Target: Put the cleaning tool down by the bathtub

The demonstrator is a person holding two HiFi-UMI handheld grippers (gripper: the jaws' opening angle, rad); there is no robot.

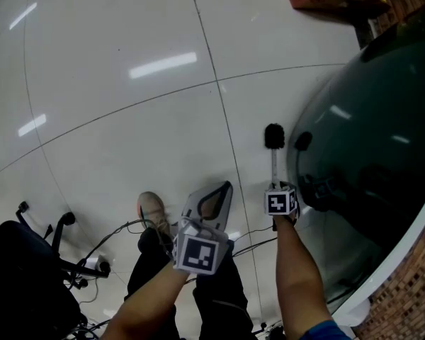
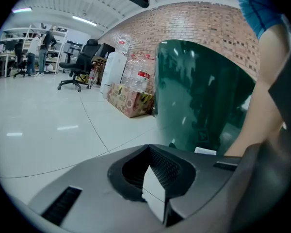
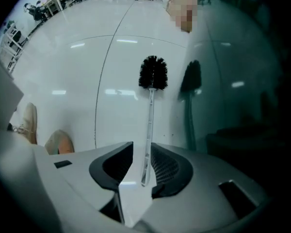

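The right gripper is gaping loosely around the handle of the brush at nine o'clock of the bathtub; the left gripper is hanging closed, empty.

The head view looks steeply down onto the floor, bathtub at three o'clock. The left gripper view sits low, facing level across the room, bathtub at two o'clock. The right gripper view looks down closely along the brush, sharing brush, floor and bathtub with the head view.
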